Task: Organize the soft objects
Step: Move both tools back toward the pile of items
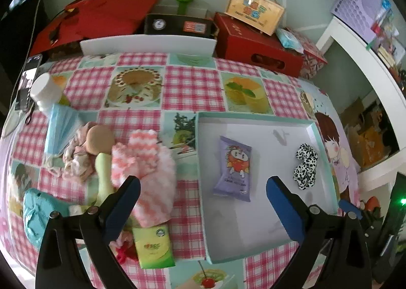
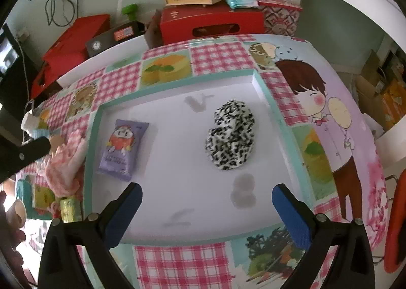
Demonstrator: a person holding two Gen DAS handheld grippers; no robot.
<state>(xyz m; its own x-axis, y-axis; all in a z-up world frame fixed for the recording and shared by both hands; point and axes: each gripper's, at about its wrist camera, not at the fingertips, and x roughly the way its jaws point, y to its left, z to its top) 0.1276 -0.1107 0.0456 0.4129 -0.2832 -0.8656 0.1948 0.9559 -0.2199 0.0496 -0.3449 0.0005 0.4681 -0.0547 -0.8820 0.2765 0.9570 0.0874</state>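
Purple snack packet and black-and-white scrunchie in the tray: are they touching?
Apart. The right wrist view shows bare white tray floor between the purple snack packet and the black-and-white scrunchie.

My views are evenly daylit and fairly sharp at centre; fisheye bending curves the tabletop [image 1: 192,81] edges, corners go black, shadows stay soft, slight blur outward.

Left tongs [image 1: 203,188] were matte black angular arms, round silver screws at the joints, blue textured pads [image 1: 286,209] lining the fingers, right tongs [image 2: 206,196] matched, black frame, silver screws, blue pads [image 2: 291,215]
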